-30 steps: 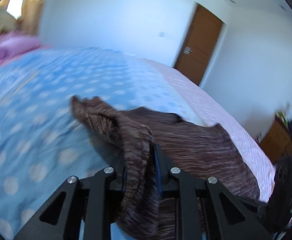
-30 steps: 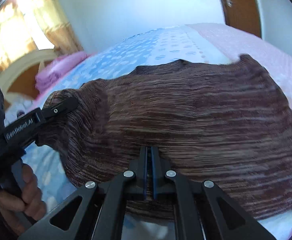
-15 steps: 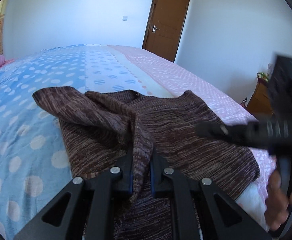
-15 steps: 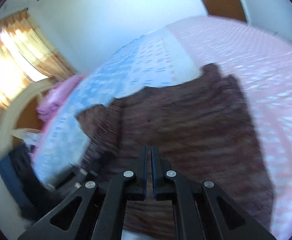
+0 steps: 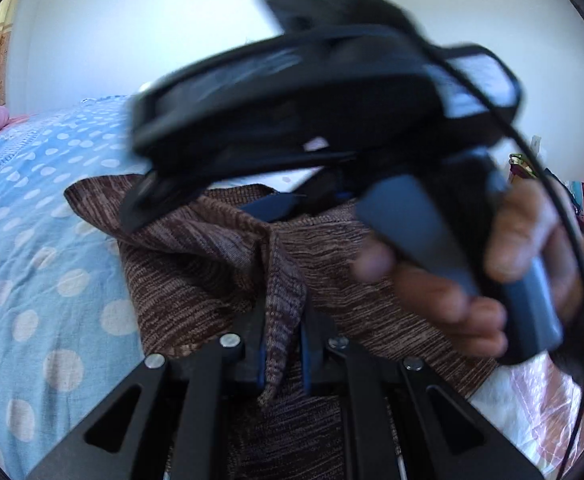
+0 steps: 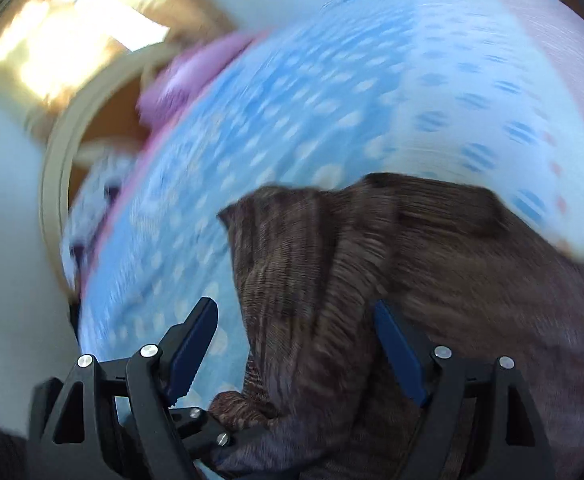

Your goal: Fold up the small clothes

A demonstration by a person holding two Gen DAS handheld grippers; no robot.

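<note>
While the brown knit sweater [image 5: 196, 280] is lying spread across a blue polka-dot bedspread [image 5: 32, 264], the left gripper [image 5: 282, 344] is pinching a raised ridge of the knit — its blue pads are pressing the fold from both sides. The right gripper [image 6: 292, 344] is sweeping in above the garment, blurred, with its jaws opening wide; the sweater's edge is sitting between the spread fingers, and neither blue pad [image 6: 190, 348] is touching it. In the left wrist view, a person's hand [image 5: 472, 264] is clutching the right tool's handle close to the lens. A pink pillow [image 6: 188, 80] is resting at the bed's far end — beside a cream headboard [image 6: 58, 160].
</note>
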